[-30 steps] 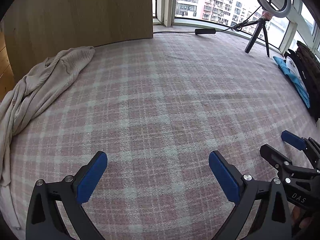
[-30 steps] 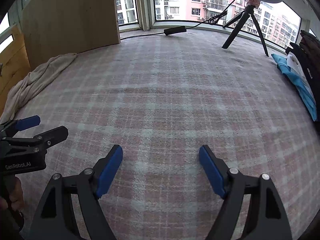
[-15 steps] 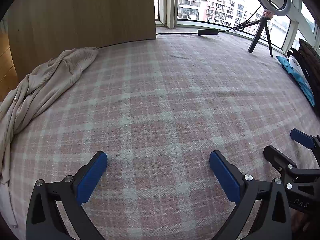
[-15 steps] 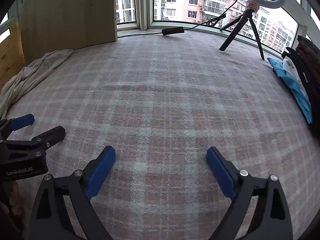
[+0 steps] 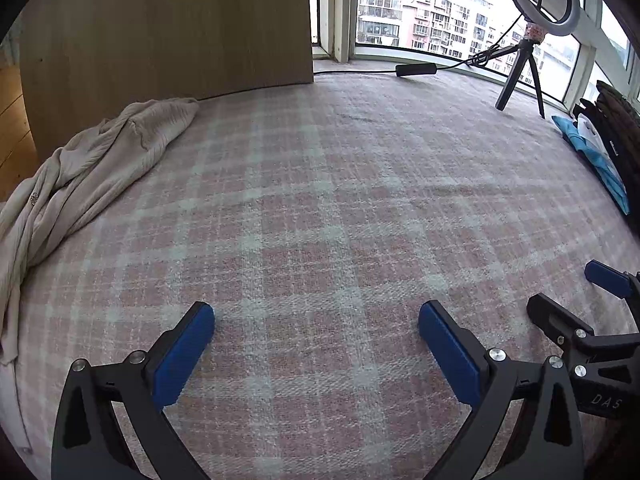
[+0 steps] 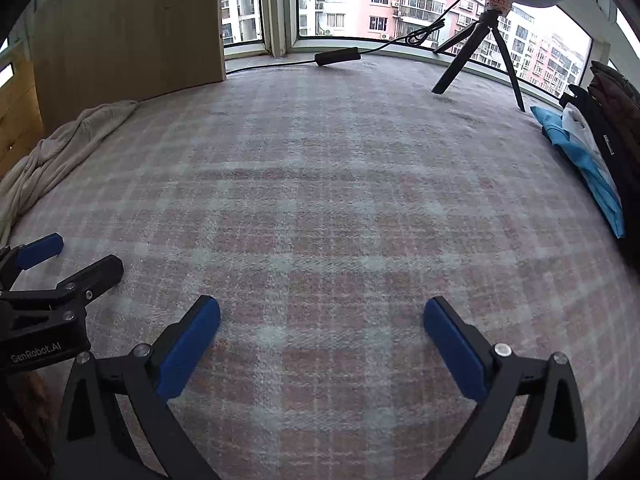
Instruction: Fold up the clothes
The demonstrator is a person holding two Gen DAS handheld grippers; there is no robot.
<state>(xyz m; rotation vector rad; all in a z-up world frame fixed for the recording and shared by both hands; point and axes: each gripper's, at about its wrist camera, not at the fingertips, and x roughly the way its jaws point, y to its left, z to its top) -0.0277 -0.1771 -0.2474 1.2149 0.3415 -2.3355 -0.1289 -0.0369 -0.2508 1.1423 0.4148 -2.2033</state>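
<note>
A crumpled beige knit garment (image 5: 80,184) lies along the left edge of the pink plaid bed cover (image 5: 320,200), against a wooden panel; it also shows in the right wrist view (image 6: 60,152). My left gripper (image 5: 316,340) is open and empty, low over the cover, well right of the garment. My right gripper (image 6: 322,332) is open and empty beside it, and shows at the right of the left wrist view (image 5: 576,300). The left gripper shows at the left of the right wrist view (image 6: 60,264).
Folded clothes, blue (image 6: 580,160), white and dark, are stacked at the right edge. A ring light on a tripod (image 6: 488,36) stands at the back right by the window, with a cable and black controller (image 6: 336,56). A wooden panel (image 5: 168,28) stands back left.
Both grippers have tilted up and shifted slightly, so the far window and wooden panel show more. Both stay open and empty. The garment has not moved.
</note>
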